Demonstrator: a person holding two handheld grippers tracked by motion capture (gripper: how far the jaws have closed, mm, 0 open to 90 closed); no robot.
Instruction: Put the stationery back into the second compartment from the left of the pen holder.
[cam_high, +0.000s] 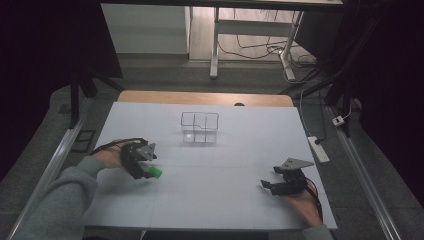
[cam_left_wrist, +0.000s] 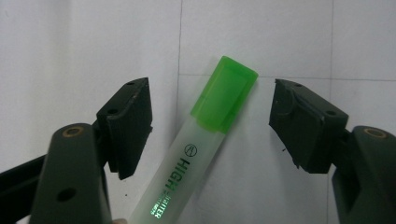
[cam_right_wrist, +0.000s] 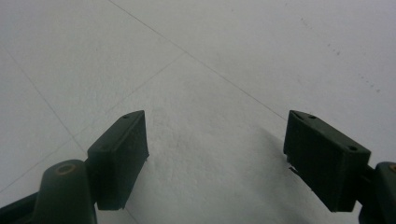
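**Two grippers on the table, one straddling a highlighter**

Two grippers are working over the white table (cam_high: 215, 200) in the high view. The left gripper (cam_high: 145, 167) is reaching down at the table's left side, with the green cap of the highlighter (cam_high: 155, 173) showing at its tip. The right gripper (cam_high: 270, 179) is sitting low at the right, well apart from it. A clear plastic organiser (cam_high: 200, 128) is standing farther back, near the middle.

In the left gripper view, the left gripper (cam_left_wrist: 212, 123) is standing spread, its jaws flanking the highlighter (cam_left_wrist: 198, 144) without touching it. The highlighter is lying flat, slanted between them.

In the right gripper view, the right gripper (cam_right_wrist: 217, 158) is spread wide over bare table.

Judgement: the grasp is not yet made. Squaring the jaws to the slanted barrel, and closing below the cap, should be giving the firmest hold.
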